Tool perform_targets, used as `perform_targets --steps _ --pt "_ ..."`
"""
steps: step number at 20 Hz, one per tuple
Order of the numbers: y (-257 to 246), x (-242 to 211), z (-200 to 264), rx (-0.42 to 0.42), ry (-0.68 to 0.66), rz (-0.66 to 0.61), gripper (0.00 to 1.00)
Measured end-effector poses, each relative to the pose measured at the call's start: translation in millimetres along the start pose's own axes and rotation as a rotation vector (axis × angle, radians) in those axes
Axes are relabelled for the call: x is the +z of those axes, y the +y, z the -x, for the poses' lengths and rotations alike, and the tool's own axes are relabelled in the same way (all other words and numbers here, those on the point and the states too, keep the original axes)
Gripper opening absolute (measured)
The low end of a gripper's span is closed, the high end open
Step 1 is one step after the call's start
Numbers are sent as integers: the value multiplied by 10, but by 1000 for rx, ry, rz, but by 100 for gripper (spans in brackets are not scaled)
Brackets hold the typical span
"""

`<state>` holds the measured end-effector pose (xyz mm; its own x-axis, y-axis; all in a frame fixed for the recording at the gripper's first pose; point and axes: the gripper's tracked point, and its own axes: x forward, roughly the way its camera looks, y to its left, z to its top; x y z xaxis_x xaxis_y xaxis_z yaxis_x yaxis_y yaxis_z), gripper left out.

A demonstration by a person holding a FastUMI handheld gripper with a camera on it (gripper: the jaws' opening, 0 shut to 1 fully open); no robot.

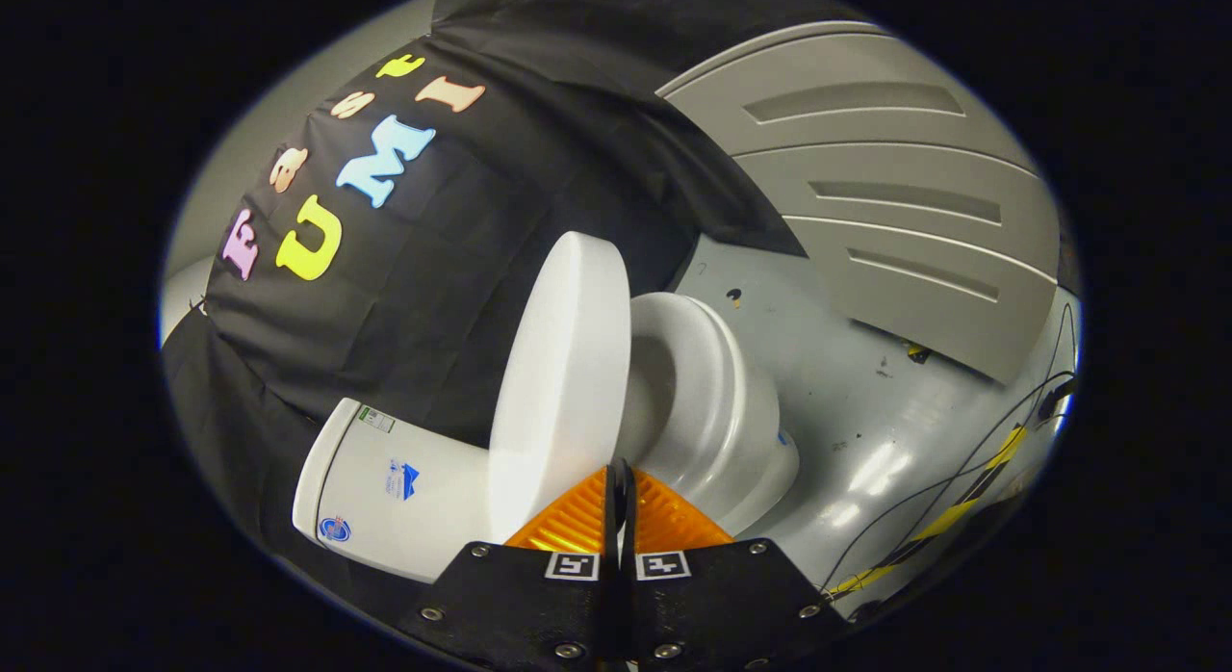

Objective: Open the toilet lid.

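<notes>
A white toilet stands on the grey floor, and the view is rolled sideways. Its lid (563,364) is raised well off the seat (717,393) and stands close to the tank (385,484). The open bowl (654,383) shows between lid and seat. My gripper (619,472) is shut, its two fingers pressed flat together with nothing held between them. The fingertips sit right at the lower rim of the lid, at the gap between lid and seat. I cannot tell whether they touch the lid.
The black booth cloth (462,268) hangs behind the tank. A grey panel with long slots (895,200) stands beyond the toilet. Thin black cables (972,460) and yellow-black striped tape (962,504) run over the shiny grey floor (857,412) beside the bowl.
</notes>
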<state>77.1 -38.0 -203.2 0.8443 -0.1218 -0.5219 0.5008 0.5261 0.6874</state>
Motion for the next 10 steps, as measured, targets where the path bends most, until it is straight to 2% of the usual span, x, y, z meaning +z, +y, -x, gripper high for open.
perform_targets --steps 3,7,10 --pt "346 117 104 60 -60 83 0" --pt "548 154 195 48 -53 194 0" --pt "692 170 221 49 -63 222 0"
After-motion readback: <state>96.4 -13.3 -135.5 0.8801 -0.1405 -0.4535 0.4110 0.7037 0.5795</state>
